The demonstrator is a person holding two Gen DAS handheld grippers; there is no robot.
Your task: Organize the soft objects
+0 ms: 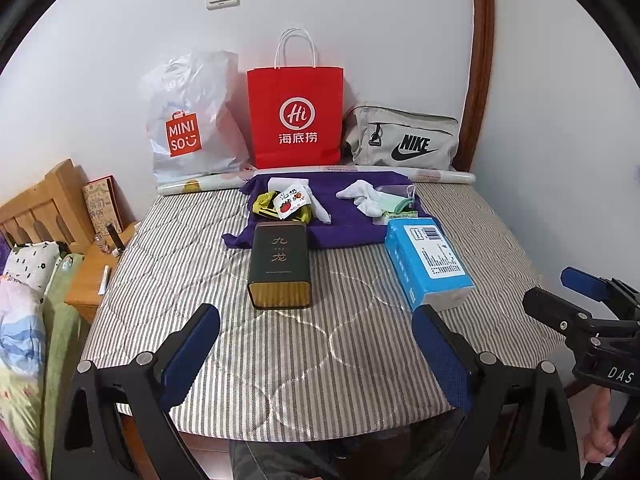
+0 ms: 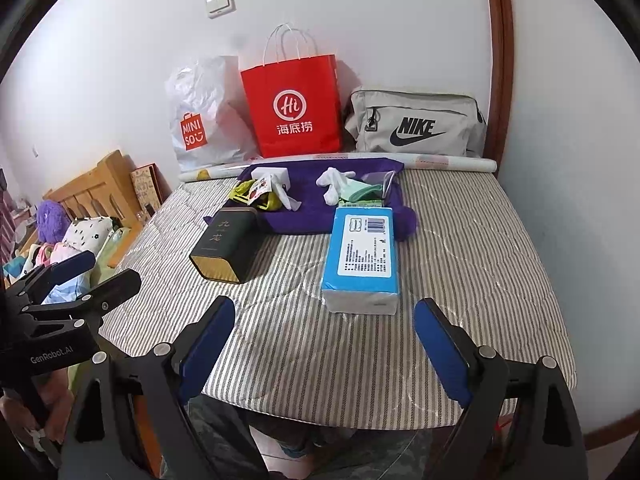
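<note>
Striped bedding [image 1: 240,340] fills the middle of both views, with a purple cloth [image 1: 344,216] spread at its far edge, upper centre of the frame. On that cloth lie a white sock [image 1: 362,196], a green cloth piece [image 1: 394,204] and a yellow-green bundle [image 1: 266,206]. Just in front sit a dark tin [image 1: 280,266] and a blue tissue pack [image 1: 426,262]. Against the wall stand a white plastic bag [image 1: 192,120], a red paper bag [image 1: 296,114] and a grey pouch [image 1: 404,140]. Low in frame, the left gripper [image 1: 316,356] and right gripper [image 2: 326,354] hang spread wide, grasping nothing.
</note>
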